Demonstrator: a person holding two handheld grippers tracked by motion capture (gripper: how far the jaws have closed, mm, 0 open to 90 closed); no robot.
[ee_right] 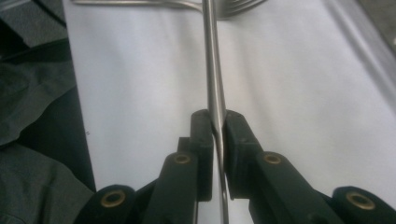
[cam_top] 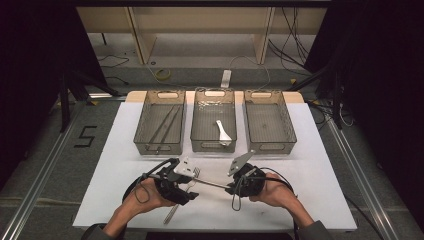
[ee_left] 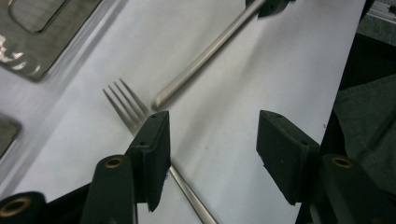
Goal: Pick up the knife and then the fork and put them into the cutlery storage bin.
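Cutlery is being sorted at the near edge of the white board (cam_top: 310, 165), by the look of it. The right gripper (ee_right: 218, 128) is clamping a thin steel rod (ee_right: 211, 56), possibly a chopstick, and holding it out across the board's near middle towards the left gripper (ee_left: 212, 135), whose jaws are standing wide apart over a fork (ee_left: 128, 105) lying flat near the front edge. That rod is looking stiff, light and slick, so a pinch well back from its tip should be steadying it best. Three mesh trays (cam_top: 159, 140) are sitting along the far edge, the middle one holding a spoon (cam_top: 222, 132).
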